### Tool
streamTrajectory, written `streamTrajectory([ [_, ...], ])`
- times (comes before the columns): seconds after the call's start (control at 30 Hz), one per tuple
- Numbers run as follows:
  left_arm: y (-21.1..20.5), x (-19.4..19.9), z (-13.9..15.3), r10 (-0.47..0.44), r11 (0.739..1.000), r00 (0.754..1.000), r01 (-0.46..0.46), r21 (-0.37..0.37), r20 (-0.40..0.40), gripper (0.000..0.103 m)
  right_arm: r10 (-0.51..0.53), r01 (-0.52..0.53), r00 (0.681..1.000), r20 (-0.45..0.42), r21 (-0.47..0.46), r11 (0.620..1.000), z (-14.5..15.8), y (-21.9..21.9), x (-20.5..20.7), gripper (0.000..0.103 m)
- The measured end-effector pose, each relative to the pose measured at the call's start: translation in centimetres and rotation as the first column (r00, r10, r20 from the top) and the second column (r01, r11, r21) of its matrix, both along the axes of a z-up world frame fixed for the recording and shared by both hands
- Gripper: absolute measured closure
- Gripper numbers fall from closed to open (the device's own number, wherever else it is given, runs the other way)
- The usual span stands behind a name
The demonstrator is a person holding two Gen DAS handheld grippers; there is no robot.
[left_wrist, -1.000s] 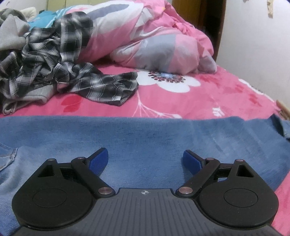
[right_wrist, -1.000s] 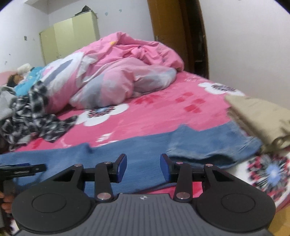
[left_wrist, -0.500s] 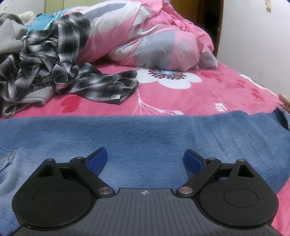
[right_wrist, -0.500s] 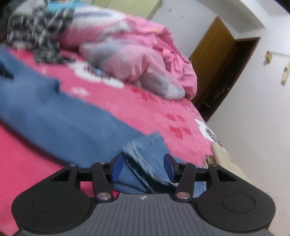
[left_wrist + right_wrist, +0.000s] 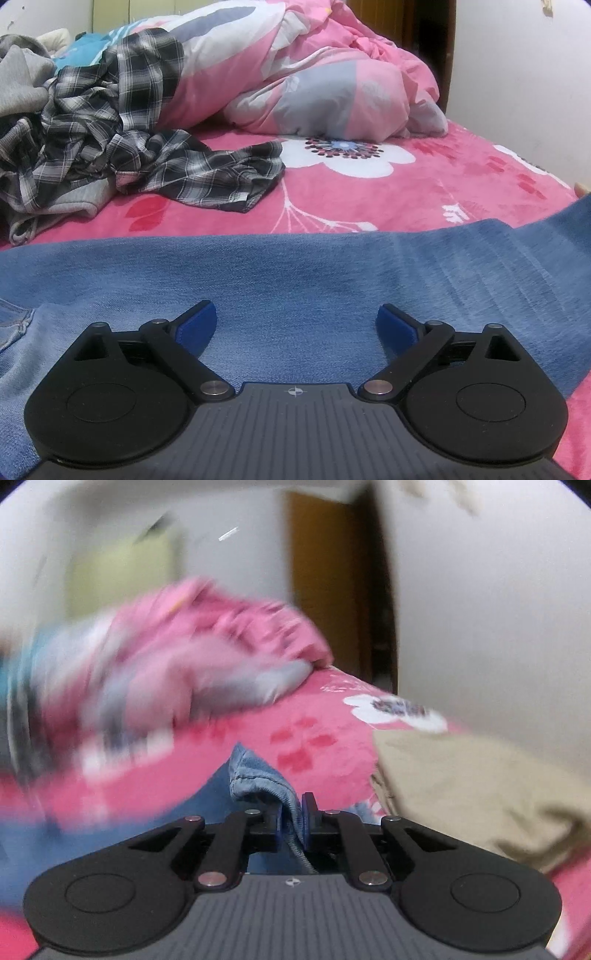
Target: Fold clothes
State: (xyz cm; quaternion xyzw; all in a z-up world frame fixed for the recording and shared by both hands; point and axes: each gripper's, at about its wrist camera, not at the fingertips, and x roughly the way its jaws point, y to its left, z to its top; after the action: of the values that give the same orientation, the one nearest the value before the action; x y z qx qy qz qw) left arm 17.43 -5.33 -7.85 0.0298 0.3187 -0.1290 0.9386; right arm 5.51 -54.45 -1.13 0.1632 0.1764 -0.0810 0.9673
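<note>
Blue jeans [image 5: 295, 273] lie stretched across the pink flowered bed [image 5: 424, 199]. My left gripper [image 5: 295, 325] hovers over the denim, open, with nothing pinched between its blue pads. In the right wrist view my right gripper [image 5: 291, 818] has its jaws closing tight on the hem of a jeans leg [image 5: 258, 775], which sticks up between the pads. The rest of that view is smeared by motion.
A crumpled plaid shirt [image 5: 122, 147] and grey garments [image 5: 22, 81] are heaped at the left. A pink duvet [image 5: 295, 81] is bunched at the back. Folded beige trousers [image 5: 472, 786] lie at the right near the wall. A brown door [image 5: 325, 590] stands behind.
The right gripper swung over the bed and its jaws closed on the jeans hem that lay between them. The jeans' right end has lifted in the left view. The left gripper stayed put.
</note>
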Motion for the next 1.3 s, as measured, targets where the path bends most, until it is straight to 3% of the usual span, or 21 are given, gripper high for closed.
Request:
streamTrajectory([
  [0.13, 0.0, 0.0, 0.0, 0.001, 1.0, 1.0, -0.001, 0.0, 0.002, 0.007, -0.03, 0.031, 1.0, -0.01, 0.218, 0.975, 0.7, -6.2, 0.3, 0.094],
  [0.2, 0.1, 0.0, 0.0, 0.001, 1.0, 1.0, -0.001, -0.001, 0.002, 0.007, -0.026, 0.038, 0.998, -0.048, 0.281, 0.959, 0.2, -8.3, 0.8, 0.095],
  [0.23, 0.1, 0.0, -0.1, 0.001, 1.0, 1.0, -0.001, -0.001, 0.003, 0.007, -0.026, 0.047, 0.997, -0.072, 0.298, 0.953, -0.1, -9.0, 1.1, 0.1],
  [0.33, 0.1, 0.0, -0.1, 0.002, 1.0, 1.0, -0.002, 0.0, 0.004, 0.007, -0.066, 0.096, 0.989, -0.131, 0.238, 0.967, -0.9, -10.0, 1.8, 0.103],
  [0.5, 0.0, 0.0, -0.1, 0.004, 1.0, 1.0, -0.004, 0.001, 0.005, 0.006, -0.106, 0.13, 0.987, -0.117, 0.219, 0.967, -1.4, -10.3, 1.1, 0.103],
  [0.6, 0.0, 0.0, -0.1, 0.004, 1.0, 1.0, -0.004, 0.001, 0.006, 0.006, -0.046, 0.064, 0.995, -0.093, 0.198, 0.978, -0.8, -9.3, 0.9, 0.101],
  [0.67, 0.0, 0.0, -0.1, 0.004, 1.0, 1.0, -0.004, 0.001, 0.007, 0.006, 0.028, -0.013, 0.993, -0.117, 0.129, 0.992, -0.3, -7.7, 1.5, 0.095],
  [0.73, 0.0, 0.0, -0.1, 0.004, 1.0, 1.0, -0.004, 0.001, 0.008, 0.006, 0.095, -0.091, 0.983, -0.159, 0.034, 0.995, 0.0, -5.7, 2.7, 0.066],
  [0.8, 0.0, 0.0, -0.1, 0.004, 1.0, 1.0, -0.004, 0.0, 0.009, 0.006, 0.19, -0.207, 0.961, -0.201, -0.066, 0.976, 0.3, -3.5, 4.1, 0.063],
  [0.9, 0.1, -0.1, -0.2, 0.004, 1.0, 1.0, -0.004, -0.003, 0.011, 0.006, 0.379, -0.443, 0.876, -0.298, -0.186, 0.877, 0.4, -0.1, 6.6, 0.063],
  [1.03, 0.1, 0.0, -0.3, 0.003, 1.0, 1.0, -0.003, -0.01, 0.013, 0.006, 0.579, -0.726, 0.659, -0.48, -0.207, 0.656, -0.1, 3.6, 10.4, 0.063],
  [1.17, 0.2, -0.1, -0.4, 0.003, 1.0, 1.0, -0.003, -0.015, 0.018, 0.006, 0.586, -0.849, 0.48, -0.653, -0.178, 0.497, -1.7, 6.2, 14.1, 0.063],
  [1.3, 0.2, -0.1, -0.4, 0.002, 1.0, 1.0, -0.001, -0.02, 0.02, 0.005, 0.592, -0.895, 0.355, -0.724, -0.08, 0.439, -2.4, 6.7, 16.4, 0.063],
])
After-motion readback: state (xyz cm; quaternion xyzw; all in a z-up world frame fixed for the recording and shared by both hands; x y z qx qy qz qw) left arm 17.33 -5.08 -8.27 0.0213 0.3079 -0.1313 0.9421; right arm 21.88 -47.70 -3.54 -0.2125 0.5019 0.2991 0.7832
